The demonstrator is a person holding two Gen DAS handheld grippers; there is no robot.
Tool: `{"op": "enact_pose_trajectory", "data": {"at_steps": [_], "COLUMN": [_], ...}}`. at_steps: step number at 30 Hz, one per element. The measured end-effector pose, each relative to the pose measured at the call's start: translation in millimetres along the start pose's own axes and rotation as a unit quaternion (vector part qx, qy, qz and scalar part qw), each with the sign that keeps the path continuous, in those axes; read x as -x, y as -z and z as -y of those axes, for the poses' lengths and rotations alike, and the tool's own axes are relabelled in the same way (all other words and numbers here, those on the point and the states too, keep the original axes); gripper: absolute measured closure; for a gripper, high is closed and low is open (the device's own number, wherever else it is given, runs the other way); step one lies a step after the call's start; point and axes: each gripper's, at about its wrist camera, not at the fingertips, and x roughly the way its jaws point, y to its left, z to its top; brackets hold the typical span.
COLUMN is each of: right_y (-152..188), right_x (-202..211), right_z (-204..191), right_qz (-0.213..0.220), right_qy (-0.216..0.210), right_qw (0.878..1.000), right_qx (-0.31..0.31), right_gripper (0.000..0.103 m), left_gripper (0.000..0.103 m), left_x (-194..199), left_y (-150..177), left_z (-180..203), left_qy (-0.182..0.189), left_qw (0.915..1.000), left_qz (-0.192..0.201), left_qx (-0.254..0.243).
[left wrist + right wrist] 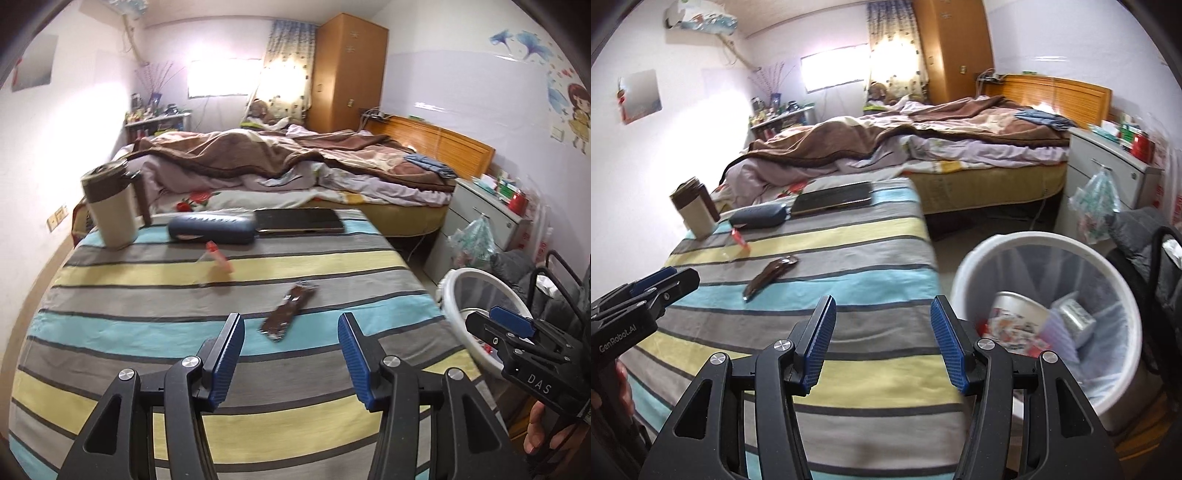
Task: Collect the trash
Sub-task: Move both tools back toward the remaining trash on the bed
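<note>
Brown wrapper (289,312) lies diagonally, far end rightward.

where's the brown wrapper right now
The brown wrapper lies flat on the striped tablecloth, just ahead of the open left gripper in its view, nearer than the orange packet. The white trash bin stands off the table's right edge.

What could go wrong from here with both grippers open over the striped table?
1. The brown wrapper lies flat on the cloth; the left gripper may pinch fabric along with it.
2. The thin red-tipped packet sits close to the mug and glasses case; a reach may knock them.
3. The bin stands beside the table's edge, so a drop could miss.
</note>
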Motion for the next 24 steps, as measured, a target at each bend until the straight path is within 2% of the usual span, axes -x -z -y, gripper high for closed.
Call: {"op": "enact_pose_trajectory", "data": {"at_steps": [3, 12, 16, 20, 24], "right_y": [-2.2, -2.1, -6.0, -10.3, -13.2], "right_x": [-6.3, -32.6, -46.1, -59.9, -74.0], "right_z": [-10.5, -49.8, -64.2, -80.9, -89.5], "right_qz": [-0.006, -0.032, -0.044, -0.051, -0.061], "right_qy": [-0.01, -0.033, -0.038, -0.043, -0.047], "right_qw": [1.0, 0.999, 0.998, 0.997, 0.997], "right_qx": [0.005, 0.02, 0.021, 0.027, 0.026], "right_gripper": [0.048, 0.048, 0.048, 0.048, 0.048], "left_gripper": [0.051, 0.05, 0.05, 0.05, 0.043], "left_x": [-1.8, -16.2, -25.7, -32.2, -43.1], "left_y": [1.3, 0.5, -5.6, -12.2, -18.1], "left_z": [-18.2, -66.3, -81.9, -100.1, -106.8], "left_qy": [-0.016, -0.028, -0.043, -0.04, -0.031], "left_qw": [0.9998, 0.9989, 0.9983, 0.9983, 0.9988], "left_qz": [-0.002, -0.015, -0.023, -0.02, -0.027], "left_qx": [0.008, 0.035, 0.031, 0.038, 0.028]}}
